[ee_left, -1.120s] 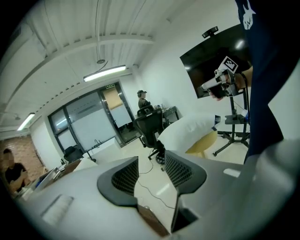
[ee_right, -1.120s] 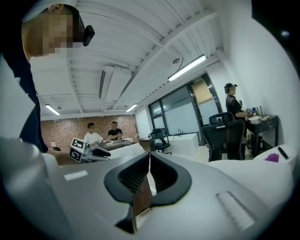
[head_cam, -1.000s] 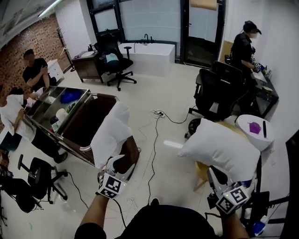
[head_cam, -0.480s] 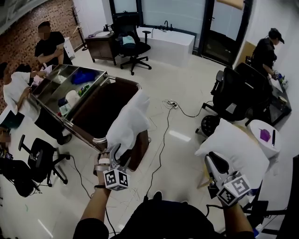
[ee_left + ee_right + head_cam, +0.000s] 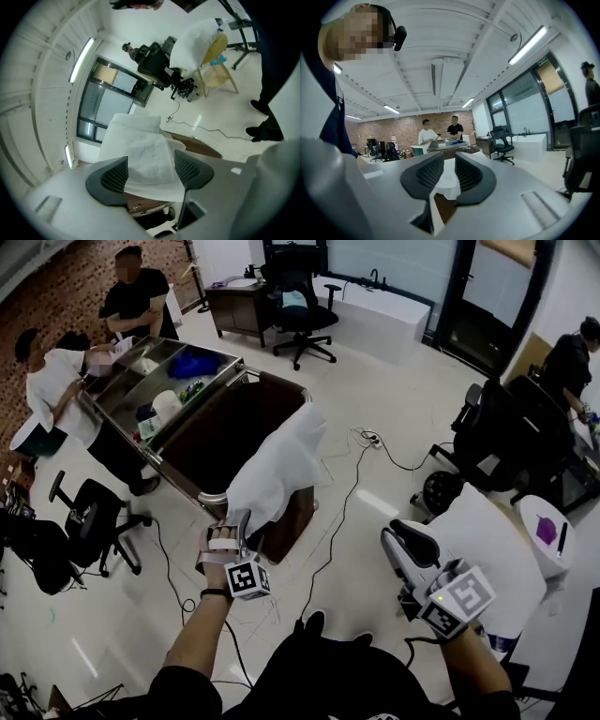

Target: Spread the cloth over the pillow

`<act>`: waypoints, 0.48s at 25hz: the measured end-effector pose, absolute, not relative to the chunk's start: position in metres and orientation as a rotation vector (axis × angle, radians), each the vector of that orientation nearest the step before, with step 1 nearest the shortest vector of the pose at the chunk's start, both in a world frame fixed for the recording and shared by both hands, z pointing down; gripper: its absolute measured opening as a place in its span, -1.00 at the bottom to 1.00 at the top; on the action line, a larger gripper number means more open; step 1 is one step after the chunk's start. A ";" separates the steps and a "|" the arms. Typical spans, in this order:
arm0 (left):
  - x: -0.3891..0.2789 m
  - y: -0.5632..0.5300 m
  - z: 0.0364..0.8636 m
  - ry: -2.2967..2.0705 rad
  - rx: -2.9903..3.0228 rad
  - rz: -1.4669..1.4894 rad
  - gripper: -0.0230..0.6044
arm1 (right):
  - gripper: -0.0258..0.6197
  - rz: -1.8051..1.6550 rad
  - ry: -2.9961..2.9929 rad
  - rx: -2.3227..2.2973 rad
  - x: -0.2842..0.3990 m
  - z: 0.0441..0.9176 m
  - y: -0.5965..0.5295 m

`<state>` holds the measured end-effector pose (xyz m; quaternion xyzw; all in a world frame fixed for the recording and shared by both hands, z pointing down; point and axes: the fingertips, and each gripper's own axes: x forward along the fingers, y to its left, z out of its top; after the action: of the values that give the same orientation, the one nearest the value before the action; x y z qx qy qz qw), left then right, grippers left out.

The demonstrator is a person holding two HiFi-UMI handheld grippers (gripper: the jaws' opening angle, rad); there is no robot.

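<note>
Left gripper (image 5: 234,527) wide apart, white cloth (image 5: 277,465) at its 12 o'clock. Right gripper (image 5: 404,541) jaws just opening, empty, pillow (image 5: 489,549) at its 3 o'clock.

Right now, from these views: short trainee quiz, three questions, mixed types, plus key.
1. True or false: the cloth already covers the pillow.
2. The pillow rests on: A) the floor, B) a chair, C) the brown cart.
3. Are the left gripper jaws open or shut?
Key: 1 false, the cloth hangs over the brown cart's rim. 2 B. 3 open; they have just been opening, and the cloth shows between the pads, unpinched.
</note>
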<state>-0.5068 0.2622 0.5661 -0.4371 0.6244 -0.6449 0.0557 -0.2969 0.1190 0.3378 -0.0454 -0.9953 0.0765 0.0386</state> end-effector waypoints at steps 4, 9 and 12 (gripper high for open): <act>-0.514 0.265 0.578 1.794 -1.220 -2.081 0.03 | -0.67 0.246 -3.037 -0.213 -0.304 0.339 0.129; -0.515 0.270 0.592 1.692 -1.216 -2.196 0.04 | -0.67 0.250 -3.028 -0.247 -0.305 0.340 0.131; -0.515 0.271 0.593 1.686 -1.209 -2.194 -0.03 | -0.67 0.268 -3.019 -0.250 -0.305 0.344 0.129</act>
<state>-0.5150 0.2714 0.5930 -0.3997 0.5574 -0.7251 0.0610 -0.3046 0.1294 0.3441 -0.0822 -0.9914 0.0880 0.0503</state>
